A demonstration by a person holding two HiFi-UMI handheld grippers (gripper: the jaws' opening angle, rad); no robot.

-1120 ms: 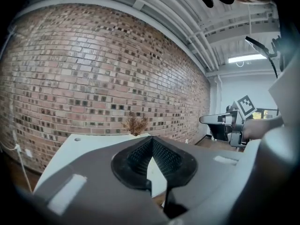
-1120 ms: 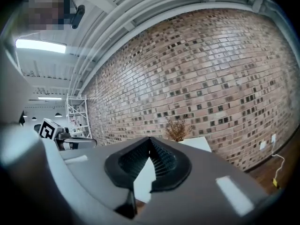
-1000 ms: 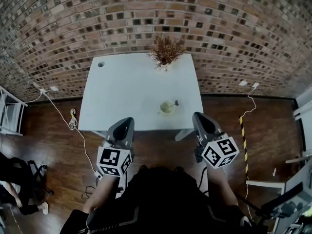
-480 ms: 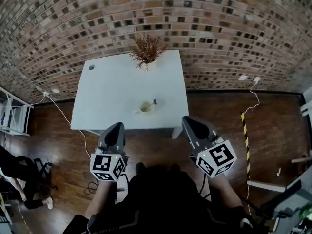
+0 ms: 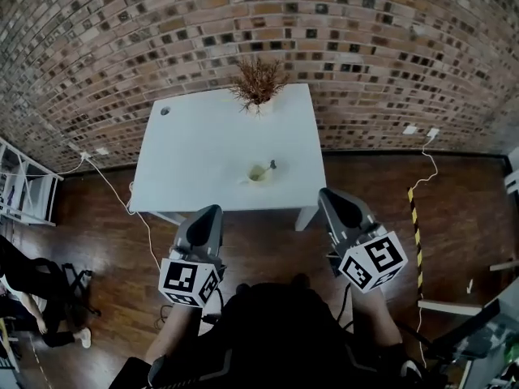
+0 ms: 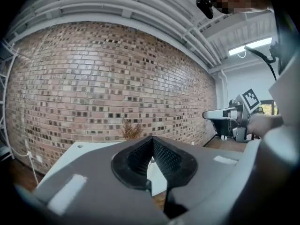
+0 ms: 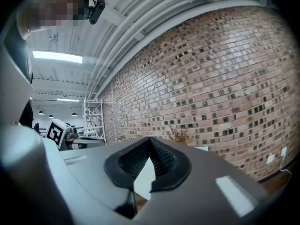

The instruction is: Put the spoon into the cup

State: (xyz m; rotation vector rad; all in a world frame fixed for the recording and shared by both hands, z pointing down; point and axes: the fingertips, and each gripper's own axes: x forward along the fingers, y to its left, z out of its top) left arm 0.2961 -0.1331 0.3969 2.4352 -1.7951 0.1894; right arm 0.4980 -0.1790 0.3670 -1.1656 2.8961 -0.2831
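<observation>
A pale cup [image 5: 259,173] stands on the white table [image 5: 203,152] near its front edge, in the head view. A spoon [image 5: 271,166] rests in the cup, its dark handle sticking out to the upper right. My left gripper [image 5: 208,215] hangs over the wooden floor just in front of the table, shut and holding nothing. My right gripper [image 5: 336,198] is level with it beyond the table's right front corner, also shut and holding nothing. In the left gripper view the jaws [image 6: 151,140] meet at the tip. In the right gripper view the jaws [image 7: 150,140] do the same.
A dried plant [image 5: 258,83] stands at the table's back edge against the brick wall [image 5: 349,47]. A cable hole [image 5: 165,111] marks the back left corner. Cables [image 5: 134,217] trail over the floor at left, beside a white rack [image 5: 23,191]. Striped tape [image 5: 417,221] lies at right.
Both grippers have drawn back slightly from the table's front edge and stay shut. The head view has shifted. The cup with the spoon in it has not moved on the table.
</observation>
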